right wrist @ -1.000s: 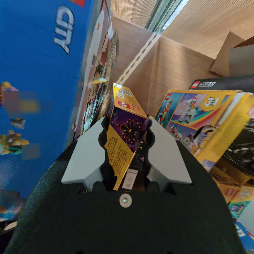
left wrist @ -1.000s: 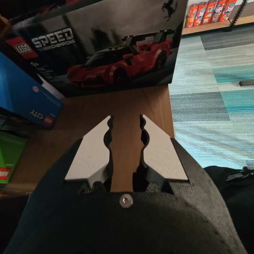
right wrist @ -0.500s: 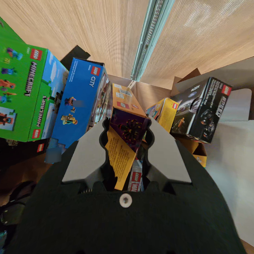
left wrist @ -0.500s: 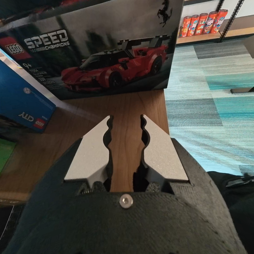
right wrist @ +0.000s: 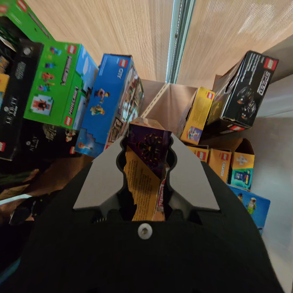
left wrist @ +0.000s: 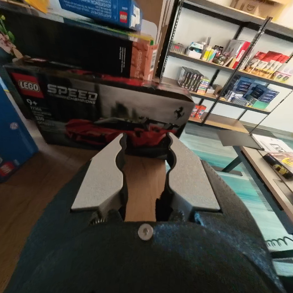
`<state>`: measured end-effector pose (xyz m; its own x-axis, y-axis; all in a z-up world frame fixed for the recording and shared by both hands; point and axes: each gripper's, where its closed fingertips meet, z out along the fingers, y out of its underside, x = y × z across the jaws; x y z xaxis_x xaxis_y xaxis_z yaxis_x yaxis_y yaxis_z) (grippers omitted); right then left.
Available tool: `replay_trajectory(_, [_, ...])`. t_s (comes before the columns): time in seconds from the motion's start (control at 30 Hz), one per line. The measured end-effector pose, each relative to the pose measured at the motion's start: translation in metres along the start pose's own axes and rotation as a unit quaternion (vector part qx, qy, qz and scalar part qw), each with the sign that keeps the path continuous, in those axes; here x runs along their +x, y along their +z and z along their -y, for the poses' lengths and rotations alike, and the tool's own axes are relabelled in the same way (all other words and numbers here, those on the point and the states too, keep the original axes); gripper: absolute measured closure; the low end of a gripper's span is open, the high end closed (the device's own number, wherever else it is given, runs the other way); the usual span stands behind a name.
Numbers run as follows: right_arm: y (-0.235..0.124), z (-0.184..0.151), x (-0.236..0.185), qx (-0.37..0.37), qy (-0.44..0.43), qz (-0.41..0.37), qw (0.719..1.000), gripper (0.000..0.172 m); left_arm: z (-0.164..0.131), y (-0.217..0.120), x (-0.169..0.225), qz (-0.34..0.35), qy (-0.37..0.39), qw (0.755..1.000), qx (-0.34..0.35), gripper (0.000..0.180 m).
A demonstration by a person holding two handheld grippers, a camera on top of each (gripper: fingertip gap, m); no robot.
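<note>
Left wrist view: the left gripper hangs over a wooden table, its fingers spread with nothing between them. At twelve o'clock, just beyond the tips, stands a dark toy box with a red car; a blue box sits at nine o'clock, shelves at two o'clock. Motion blur smears the stacked boxes at eleven o'clock.

Right wrist view: the right gripper is clamped on a yellow and purple box, both pads pressed to its narrow sides. It looks like light, stiff cardboard that would dent under a hard squeeze, so its narrow sides seem the sensible hold. A blue box and a green box lean at ten o'clock, a black box at two o'clock. The held box's lower end is hidden inside the gripper.
</note>
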<state>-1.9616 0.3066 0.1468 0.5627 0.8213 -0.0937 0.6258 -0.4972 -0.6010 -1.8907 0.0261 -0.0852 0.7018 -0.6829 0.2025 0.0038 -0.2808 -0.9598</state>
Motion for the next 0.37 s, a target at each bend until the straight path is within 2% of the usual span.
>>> replay_trajectory(0.03, [-0.001,-0.004,-0.002,-0.003,-0.005,-0.001,1.0,0.124,0.002,0.004,-0.001,0.004,0.005,1.0,0.001,0.132])
replay_trajectory(0.2, [-0.014,-0.018,-0.015,-0.002,-0.026,0.014,1.0,0.125,0.016,0.01,0.0,0.008,-0.007,0.999,0.036,0.131])
replay_trajectory(0.37, [-0.03,-0.033,-0.041,0.01,-0.042,0.064,0.997,0.126,0.038,0.006,-0.008,0.018,-0.028,0.995,0.097,0.116])
